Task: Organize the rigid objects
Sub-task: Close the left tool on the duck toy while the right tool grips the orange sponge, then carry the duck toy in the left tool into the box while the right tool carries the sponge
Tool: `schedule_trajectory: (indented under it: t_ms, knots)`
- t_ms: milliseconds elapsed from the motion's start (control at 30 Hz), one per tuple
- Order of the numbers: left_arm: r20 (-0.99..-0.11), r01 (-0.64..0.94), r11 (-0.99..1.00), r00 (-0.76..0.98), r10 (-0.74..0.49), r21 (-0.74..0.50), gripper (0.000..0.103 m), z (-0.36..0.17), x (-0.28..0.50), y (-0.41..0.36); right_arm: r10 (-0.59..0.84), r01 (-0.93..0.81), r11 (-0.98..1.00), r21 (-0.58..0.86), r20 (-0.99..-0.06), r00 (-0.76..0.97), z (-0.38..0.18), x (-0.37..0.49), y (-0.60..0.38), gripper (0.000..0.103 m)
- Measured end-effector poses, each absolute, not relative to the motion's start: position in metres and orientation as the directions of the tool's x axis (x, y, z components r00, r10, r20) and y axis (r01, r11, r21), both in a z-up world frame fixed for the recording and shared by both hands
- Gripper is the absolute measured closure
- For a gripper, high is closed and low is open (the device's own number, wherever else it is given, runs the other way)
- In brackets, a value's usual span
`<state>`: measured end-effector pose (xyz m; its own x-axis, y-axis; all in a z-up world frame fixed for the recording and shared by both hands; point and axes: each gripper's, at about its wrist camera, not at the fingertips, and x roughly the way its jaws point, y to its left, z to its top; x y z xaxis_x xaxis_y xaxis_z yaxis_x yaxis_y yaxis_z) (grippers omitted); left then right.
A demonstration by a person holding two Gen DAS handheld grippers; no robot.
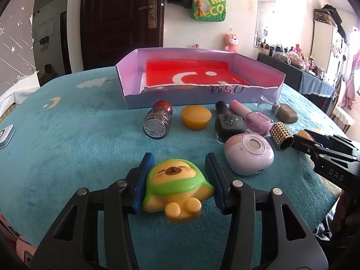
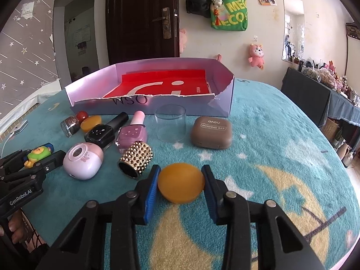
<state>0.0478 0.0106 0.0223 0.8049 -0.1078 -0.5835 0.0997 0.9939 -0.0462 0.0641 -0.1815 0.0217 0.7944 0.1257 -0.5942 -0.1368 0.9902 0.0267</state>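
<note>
Amber pucks (image 2: 181, 185), two: one in right jaws; left jaws grip one toy (image 1: 177, 187).

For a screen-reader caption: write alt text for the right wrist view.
The right gripper is shut on an orange ball just above a teal star-and-moon cloth. Beyond it lie nail polish bottles, a studded gold cap, a clear cup, a brown eyeshadow case and an open lilac box.
</note>
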Motion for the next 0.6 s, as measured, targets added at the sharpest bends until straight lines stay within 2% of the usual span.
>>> schedule_trajectory:
  t_ms: [333,600]
  knots:
    - [-0.554,0.111,0.993,0.824,-0.115,-0.041,0.058,0.043,0.055,0.010,0.140,-0.142,0.989,0.042,-0.584,0.799,0.032,0.065,-0.182,0.063]
    - [-0.504,0.136,0.990,0.853,-0.134,-0.032,0.058,0.085,0.091,0.010,0.157,-0.172,0.985,0.020,-0.524,0.837,0.071,0.087,-0.182,0.063]
